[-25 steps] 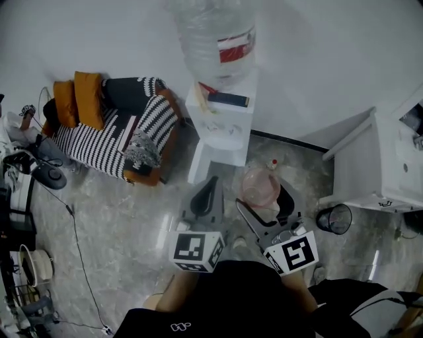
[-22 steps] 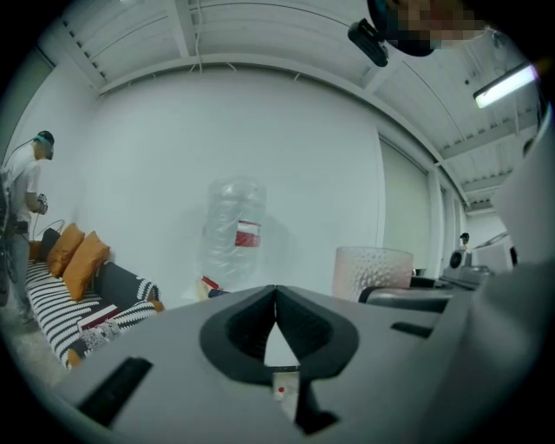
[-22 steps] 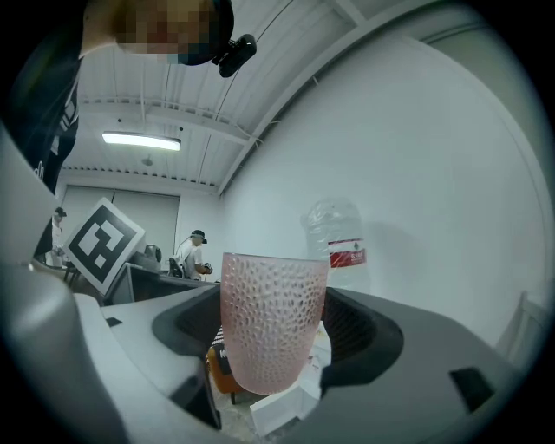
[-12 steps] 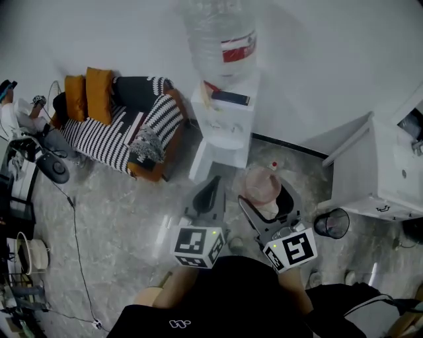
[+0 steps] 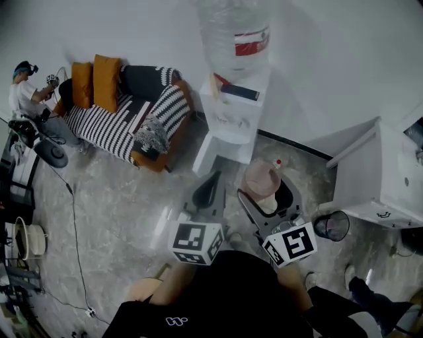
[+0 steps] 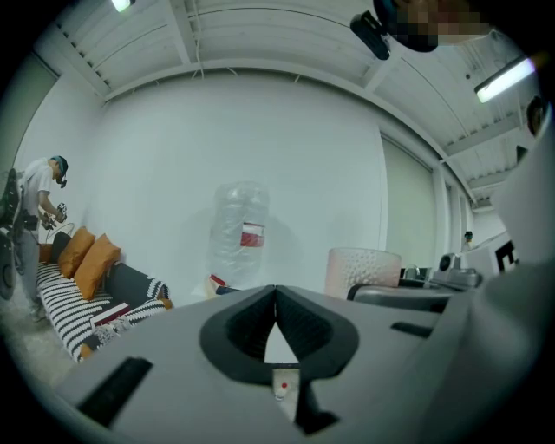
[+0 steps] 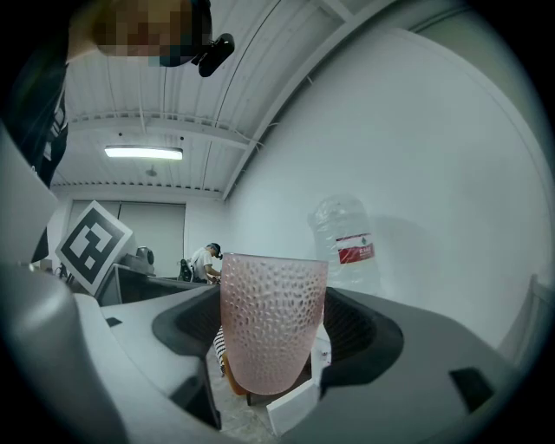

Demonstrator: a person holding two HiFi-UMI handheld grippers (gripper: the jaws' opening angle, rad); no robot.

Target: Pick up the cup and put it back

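The pink bumpy cup (image 7: 273,316) sits upright between the 2 jaws of the right gripper (image 5: 266,191), which squeeze its sides, up off the floor (image 5: 125,218). The left gripper (image 6: 276,299) is just beside it, jaws pressed together with nothing in them. Right ahead stands the white water stand (image 5: 231,125) with a big bottle (image 5: 228,20); its red label (image 5: 253,45) is too small to read. A striped sofa (image 5: 125,119) is off to the left, a white cabinet (image 5: 377,178) and black bin (image 5: 332,226) to the right.
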